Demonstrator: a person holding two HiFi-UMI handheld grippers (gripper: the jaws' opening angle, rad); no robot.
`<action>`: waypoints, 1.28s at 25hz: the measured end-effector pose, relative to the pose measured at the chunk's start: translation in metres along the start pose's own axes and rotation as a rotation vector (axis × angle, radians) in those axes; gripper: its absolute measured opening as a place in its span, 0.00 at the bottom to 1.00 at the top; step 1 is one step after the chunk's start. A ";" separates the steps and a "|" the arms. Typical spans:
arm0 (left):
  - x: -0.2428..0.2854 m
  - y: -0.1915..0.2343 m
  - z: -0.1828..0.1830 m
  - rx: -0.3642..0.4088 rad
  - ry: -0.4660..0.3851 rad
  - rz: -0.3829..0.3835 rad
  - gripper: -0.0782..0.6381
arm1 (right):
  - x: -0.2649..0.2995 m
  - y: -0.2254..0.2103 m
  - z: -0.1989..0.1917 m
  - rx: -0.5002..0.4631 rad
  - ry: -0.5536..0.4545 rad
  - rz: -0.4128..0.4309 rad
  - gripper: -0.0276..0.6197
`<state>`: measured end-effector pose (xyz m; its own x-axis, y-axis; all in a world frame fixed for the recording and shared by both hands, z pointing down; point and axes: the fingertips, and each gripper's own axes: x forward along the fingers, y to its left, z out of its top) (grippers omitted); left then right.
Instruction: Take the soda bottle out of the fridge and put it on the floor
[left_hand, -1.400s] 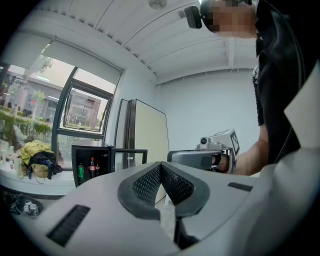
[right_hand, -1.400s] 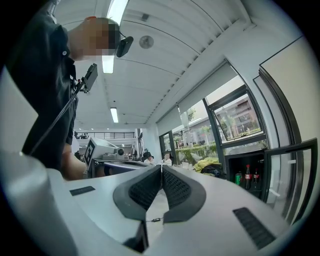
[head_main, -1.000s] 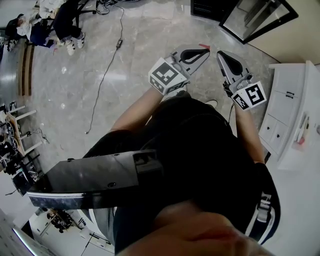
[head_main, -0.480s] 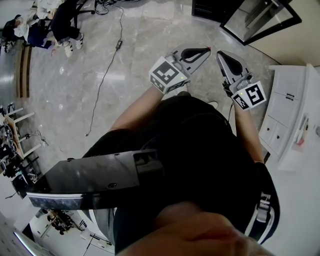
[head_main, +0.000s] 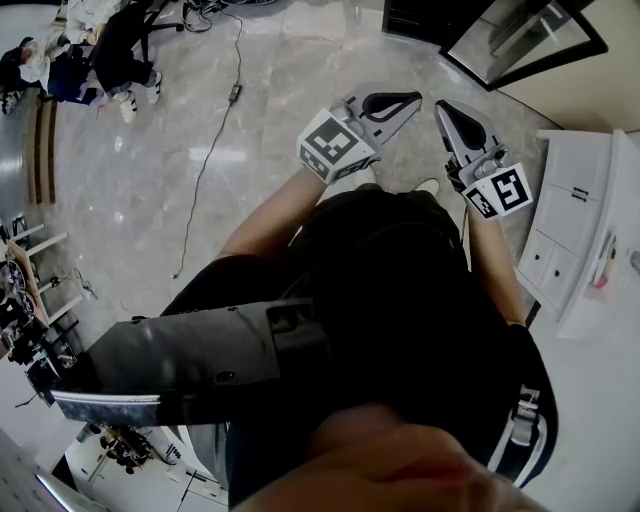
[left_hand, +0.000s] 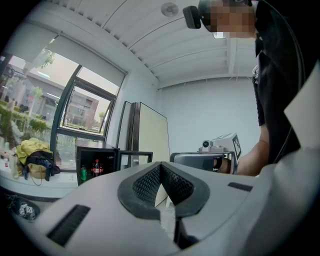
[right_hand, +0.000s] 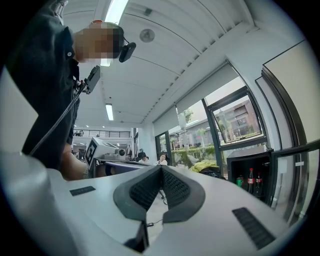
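A small black fridge (left_hand: 95, 167) stands open below the window. Inside it are a dark soda bottle (left_hand: 96, 168) with a red label and a green can (left_hand: 83, 173). In the right gripper view the same fridge (right_hand: 250, 175) shows two soda bottles (right_hand: 251, 181) beside a green can (right_hand: 240, 181). My left gripper (left_hand: 160, 165) is shut and empty, well short of the fridge. My right gripper (right_hand: 161, 167) is shut on nothing too. In the head view both the left gripper (head_main: 410, 98) and the right gripper (head_main: 440, 106) are held side by side in front of my body, above the floor.
The fridge's glass door (right_hand: 295, 175) hangs open. A white drawer cabinet (head_main: 575, 230) stands at my right. A cable (head_main: 205, 160) runs across the marble floor. People sit at the far left (head_main: 100, 50). A pale board (left_hand: 150, 135) leans behind the fridge.
The head view has shifted a little, and my shoe tips now show below the grippers. Both grippers stay shut and side by side.
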<state>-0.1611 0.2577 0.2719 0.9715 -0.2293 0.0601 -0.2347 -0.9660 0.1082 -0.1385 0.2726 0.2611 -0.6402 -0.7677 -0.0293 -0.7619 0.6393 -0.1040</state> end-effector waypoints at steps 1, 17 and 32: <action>0.002 0.002 0.000 -0.002 -0.001 0.000 0.11 | 0.001 -0.003 0.000 -0.001 0.002 0.000 0.06; 0.107 0.069 0.007 0.019 0.044 0.047 0.11 | 0.018 -0.134 0.001 0.030 -0.023 0.044 0.06; 0.222 0.121 0.021 -0.015 0.088 0.195 0.11 | 0.016 -0.263 0.013 0.082 -0.030 0.163 0.06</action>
<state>0.0270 0.0878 0.2777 0.9010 -0.3998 0.1682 -0.4192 -0.9023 0.1005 0.0529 0.0914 0.2749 -0.7501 -0.6562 -0.0820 -0.6371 0.7503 -0.1764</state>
